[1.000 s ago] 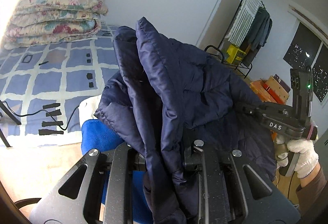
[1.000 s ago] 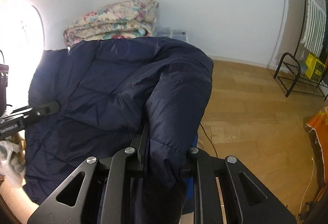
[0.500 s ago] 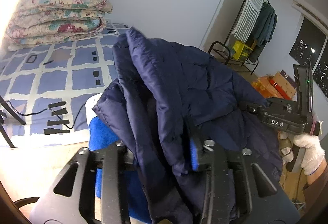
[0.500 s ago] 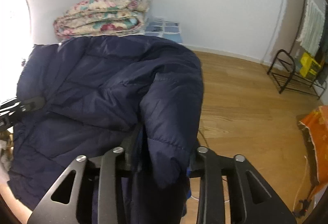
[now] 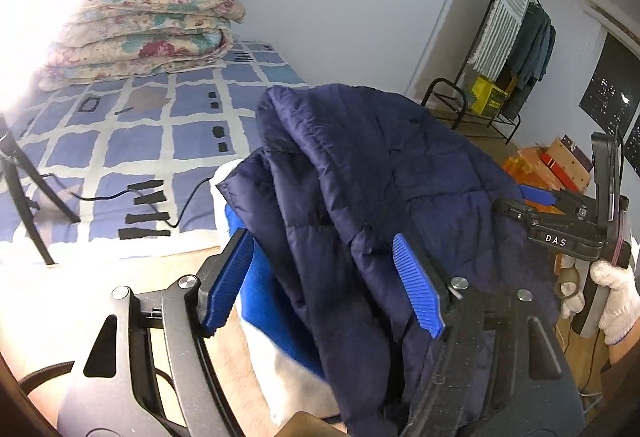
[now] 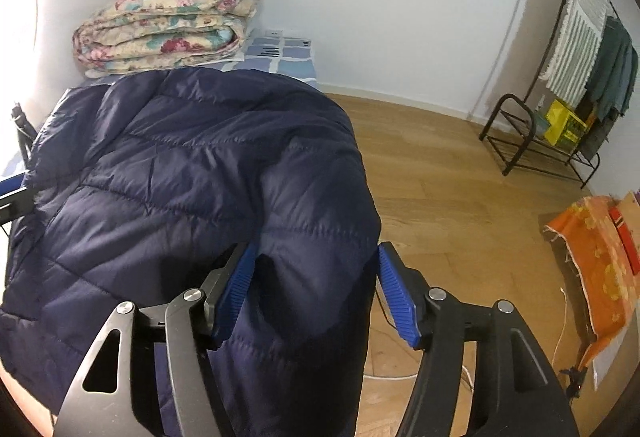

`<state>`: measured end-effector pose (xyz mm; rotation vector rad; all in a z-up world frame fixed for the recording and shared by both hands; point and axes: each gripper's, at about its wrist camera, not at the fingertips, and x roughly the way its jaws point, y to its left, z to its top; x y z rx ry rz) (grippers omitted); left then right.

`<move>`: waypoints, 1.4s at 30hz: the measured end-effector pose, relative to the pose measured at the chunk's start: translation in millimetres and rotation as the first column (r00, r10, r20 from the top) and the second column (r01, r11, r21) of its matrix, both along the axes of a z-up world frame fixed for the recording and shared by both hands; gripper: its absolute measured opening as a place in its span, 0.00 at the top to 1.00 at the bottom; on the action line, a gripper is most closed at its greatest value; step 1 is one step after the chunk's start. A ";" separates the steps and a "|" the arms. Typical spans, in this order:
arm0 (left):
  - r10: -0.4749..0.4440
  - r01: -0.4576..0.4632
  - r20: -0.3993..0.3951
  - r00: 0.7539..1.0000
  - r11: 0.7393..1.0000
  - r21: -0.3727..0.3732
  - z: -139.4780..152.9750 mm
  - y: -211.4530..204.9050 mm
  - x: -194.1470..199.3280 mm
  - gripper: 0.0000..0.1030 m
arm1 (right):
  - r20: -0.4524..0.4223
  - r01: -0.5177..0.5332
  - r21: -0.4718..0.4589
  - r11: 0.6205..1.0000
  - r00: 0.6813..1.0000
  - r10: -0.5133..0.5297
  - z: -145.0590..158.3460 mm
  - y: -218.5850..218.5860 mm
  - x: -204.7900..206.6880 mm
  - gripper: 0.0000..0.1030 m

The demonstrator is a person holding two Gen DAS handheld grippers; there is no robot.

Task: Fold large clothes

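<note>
Bedroom floor of pale wood runs to a white wall, with a checked blue bedspread (image 5: 132, 133) bearing a stack of floral quilts (image 5: 148, 25) and a clothes rack (image 6: 576, 49) in the far corner. Nearer, a navy quilted jacket (image 5: 360, 173) lies heaped over a blue-and-white cushioned seat (image 5: 272, 309), bunched rather than flat.

Both tools have their fingers spread wide. Left gripper (image 5: 320, 281) has a hanging fold of the jacket passing between its blue pads without being pinched. Right gripper (image 6: 316, 289) likewise straddles a rounded edge of the jacket (image 6: 192, 189), grasping nothing.

As I judge it, a fold has just been laid down and let go. Next calls for picking a fresh edge, likely a sleeve or hem, pinching through thick padding, and drawing it across evenly so the slippery shell does not slide off the seat.
</note>
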<state>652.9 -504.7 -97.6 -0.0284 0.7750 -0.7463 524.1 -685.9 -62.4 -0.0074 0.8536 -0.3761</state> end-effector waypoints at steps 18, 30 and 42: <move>-0.036 0.041 0.111 0.993 0.998 -0.042 83.4 82.8 -127.9 0.28 | 0.121 -0.001 0.020 1.000 0.993 -0.001 70.3 72.9 -98.6 0.37; -0.041 0.051 0.212 0.976 0.998 -0.043 167.9 172.8 -262.4 0.27 | 0.222 -0.076 0.042 0.996 0.973 0.065 147.9 167.4 -210.7 0.32; -0.033 0.038 0.279 0.960 0.999 -0.013 182.5 253.0 -387.3 0.21 | 0.258 -0.101 0.008 0.995 0.961 0.096 161.2 259.5 -300.4 0.27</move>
